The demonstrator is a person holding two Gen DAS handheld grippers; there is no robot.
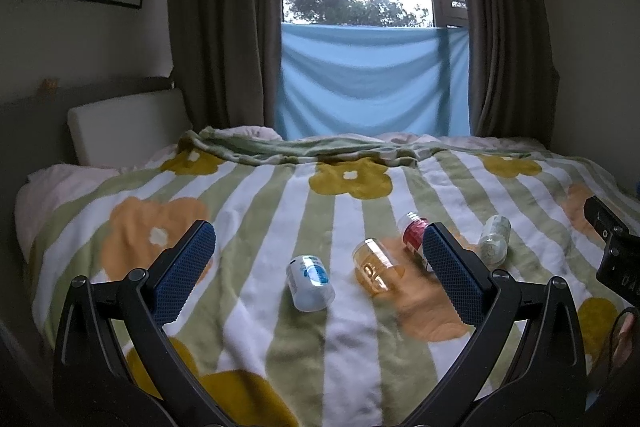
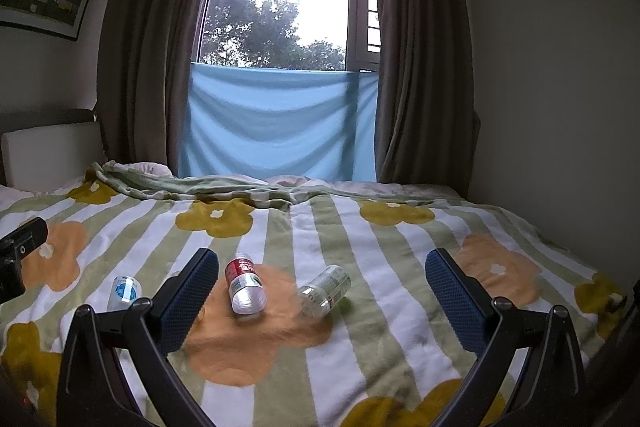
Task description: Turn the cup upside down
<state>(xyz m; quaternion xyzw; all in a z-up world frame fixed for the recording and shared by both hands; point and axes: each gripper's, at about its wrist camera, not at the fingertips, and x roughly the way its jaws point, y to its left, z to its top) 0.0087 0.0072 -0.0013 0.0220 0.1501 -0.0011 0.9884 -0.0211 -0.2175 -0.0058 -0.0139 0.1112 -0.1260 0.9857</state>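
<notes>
Cups lie on their sides in a loose row on the striped blanket: blue-printed cup, amber cup, red cup and clear cup. Left gripper and right gripper both hover with fingers spread wide, holding nothing. Judging by its aim, the left frames the blue-printed and amber cups, likely ready to pick one.

Left gripper jaws wide apart, nothing between the pads. Blue-label cup and amber cup lie on their sides on the striped blanket between the jaws. Red cup partly behind right jaw; pale green cup beyond it.
</notes>
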